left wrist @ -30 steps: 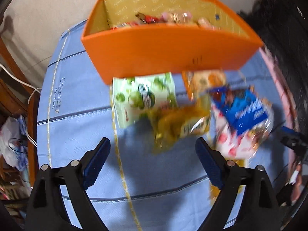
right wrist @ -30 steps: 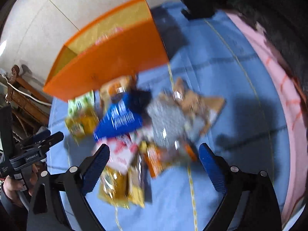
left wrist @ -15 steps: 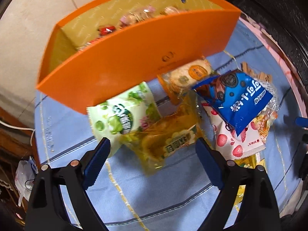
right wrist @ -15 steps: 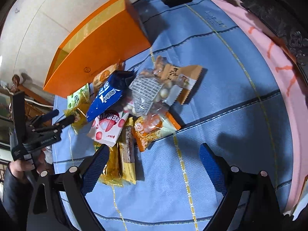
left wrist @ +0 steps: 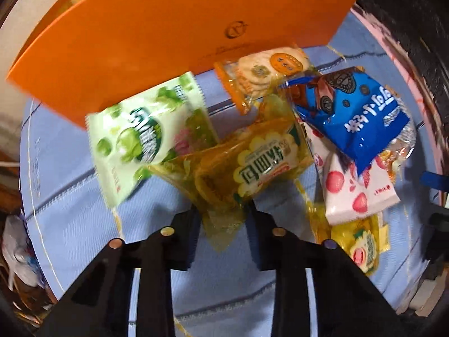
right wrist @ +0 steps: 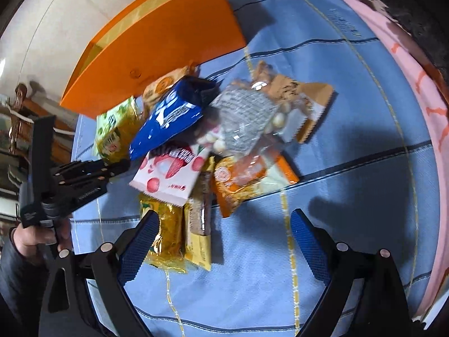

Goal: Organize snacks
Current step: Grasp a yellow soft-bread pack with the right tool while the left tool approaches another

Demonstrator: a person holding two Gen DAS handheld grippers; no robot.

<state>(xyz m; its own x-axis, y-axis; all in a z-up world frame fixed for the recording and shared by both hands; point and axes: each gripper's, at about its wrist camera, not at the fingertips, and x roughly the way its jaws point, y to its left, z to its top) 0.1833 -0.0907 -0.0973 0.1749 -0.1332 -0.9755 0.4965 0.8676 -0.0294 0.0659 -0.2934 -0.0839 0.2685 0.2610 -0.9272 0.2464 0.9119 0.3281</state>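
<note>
My left gripper (left wrist: pixel 223 224) is clamped on the near edge of the yellow translucent snack packet (left wrist: pixel 247 168), which lies on the blue tablecloth (left wrist: pixel 70 224) just in front of the orange box (left wrist: pixel 168 33), between the green packet (left wrist: pixel 140 140) and the blue cookie bag (left wrist: pixel 359 118). My right gripper (right wrist: pixel 221 241) hangs with its jaws wide apart and nothing in them, above the near end of the pile by the yellow bar (right wrist: pixel 199 241). I judge the job barely underway: the strawberry packet (right wrist: pixel 168 177), the orange packet (right wrist: pixel 241 179) and the rest lie outside the box.
</note>
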